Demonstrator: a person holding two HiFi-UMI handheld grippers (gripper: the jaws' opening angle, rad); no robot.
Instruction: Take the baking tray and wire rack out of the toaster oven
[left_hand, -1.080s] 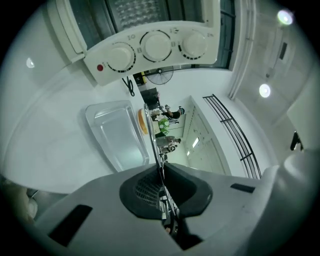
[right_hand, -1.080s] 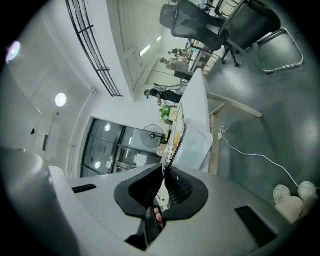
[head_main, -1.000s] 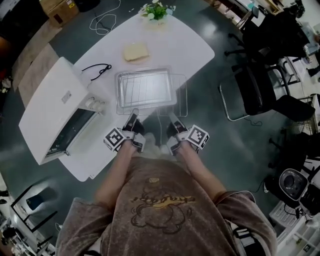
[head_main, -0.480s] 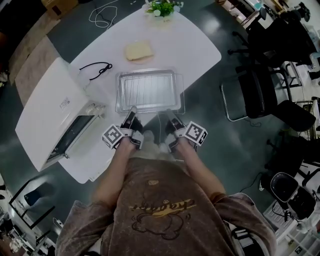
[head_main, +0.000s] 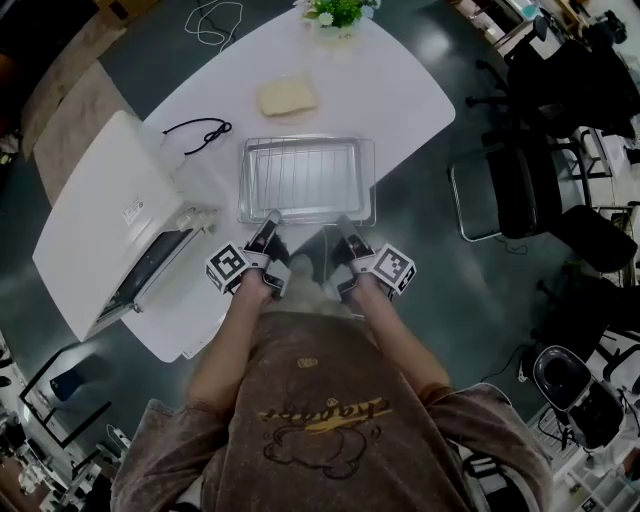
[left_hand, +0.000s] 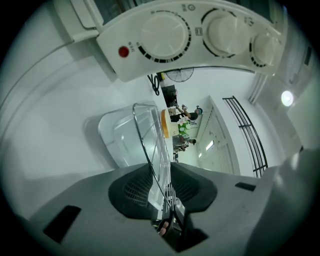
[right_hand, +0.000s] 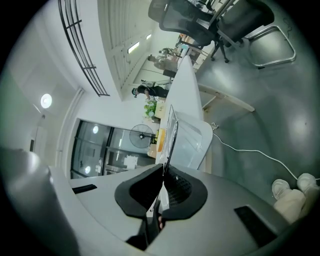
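Wire rack (head_main: 306, 172) was seen stacked on the baking tray (head_main: 244, 205), both set on the white desk (head_main: 400, 95) beside the toaster oven (head_main: 115, 225), fully outside it. Step judged: set-down done, release under way. Left gripper (left_hand: 161, 167) jaws had just been opening; the rack's near edge wire lay between them, pads off it. Right gripper (right_hand: 162, 184) jaws were found closed tight on the same edge wire. Next move judged: right jaws to be opened, then both grippers drawn straight back so the wire is not snagged.
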